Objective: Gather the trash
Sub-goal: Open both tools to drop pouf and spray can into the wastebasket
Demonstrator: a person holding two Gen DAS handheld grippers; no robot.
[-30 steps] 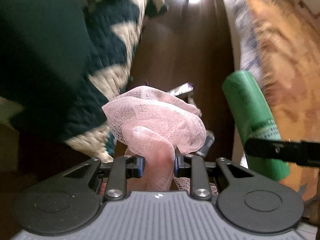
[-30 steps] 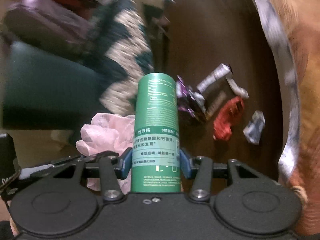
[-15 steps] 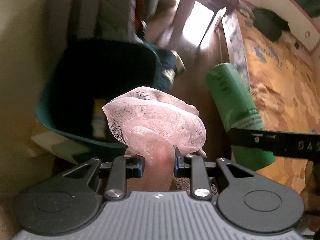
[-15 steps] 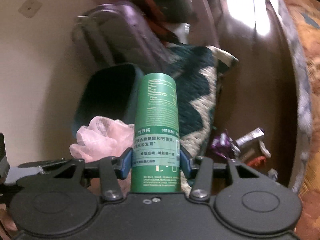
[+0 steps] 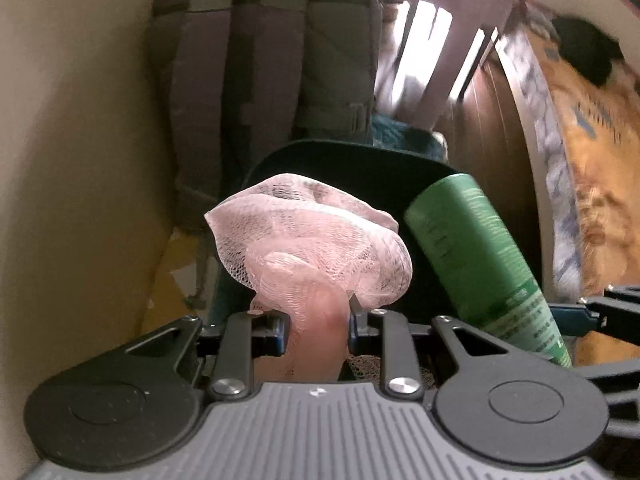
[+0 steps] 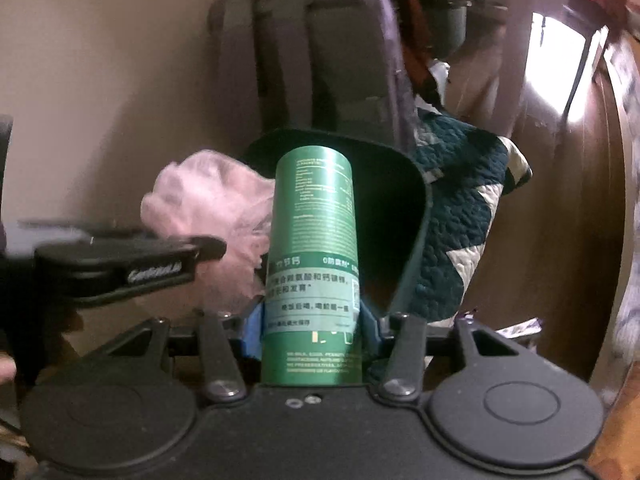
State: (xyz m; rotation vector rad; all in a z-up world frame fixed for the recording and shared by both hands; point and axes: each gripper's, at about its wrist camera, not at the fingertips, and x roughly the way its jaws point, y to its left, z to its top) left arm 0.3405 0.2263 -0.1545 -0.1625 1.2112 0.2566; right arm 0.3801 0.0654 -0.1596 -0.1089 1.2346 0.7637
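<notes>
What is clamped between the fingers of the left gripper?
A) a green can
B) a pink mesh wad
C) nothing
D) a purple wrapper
B: in the left wrist view the left gripper pinches the pink mesh wad; the green can sits in the right gripper.

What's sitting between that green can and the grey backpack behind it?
The dark green bin: in the right wrist view it stands between the green can and grey backpack.

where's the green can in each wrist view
Left wrist: green can at right of centre, tilted, beside the pink mesh held in the left gripper.
Right wrist: centre, upright, clamped in the right gripper.
Shared landmark: the dark green bin behind the can in both views.
</notes>
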